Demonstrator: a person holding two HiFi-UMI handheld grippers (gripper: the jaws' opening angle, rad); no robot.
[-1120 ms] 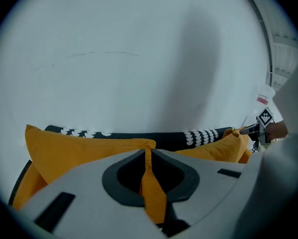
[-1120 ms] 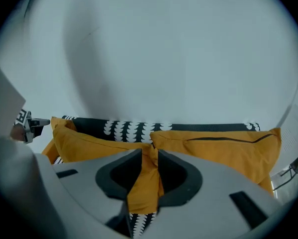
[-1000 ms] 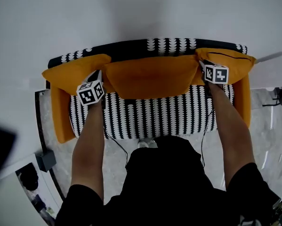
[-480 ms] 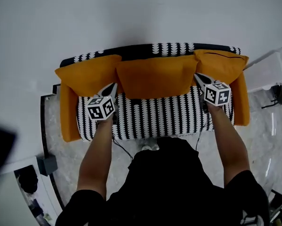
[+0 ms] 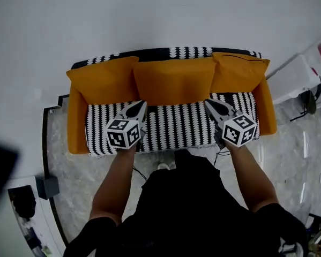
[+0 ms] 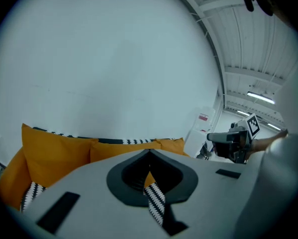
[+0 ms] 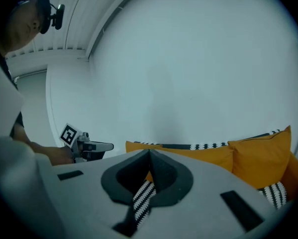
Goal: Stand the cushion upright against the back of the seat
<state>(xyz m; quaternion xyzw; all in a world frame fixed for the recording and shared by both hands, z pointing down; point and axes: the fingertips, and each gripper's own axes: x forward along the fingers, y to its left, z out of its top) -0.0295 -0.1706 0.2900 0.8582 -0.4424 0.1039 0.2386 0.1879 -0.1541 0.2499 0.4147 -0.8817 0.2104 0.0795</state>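
Three orange cushions (image 5: 173, 81) were seen propped upright against the sofa (image 5: 176, 126) back; the left gripper (image 5: 139, 107) and right gripper (image 5: 209, 104) were pressed together, empty.

the stripy sofa (image 5: 173, 127) sits on the grey floor (image 5: 85, 170). three orange cushions (image 5: 173, 82) stand up against its back.

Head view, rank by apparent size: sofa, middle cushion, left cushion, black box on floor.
1. sofa
2. middle cushion and left cushion: about alike, so not ranked against each other
3. black box: smallest
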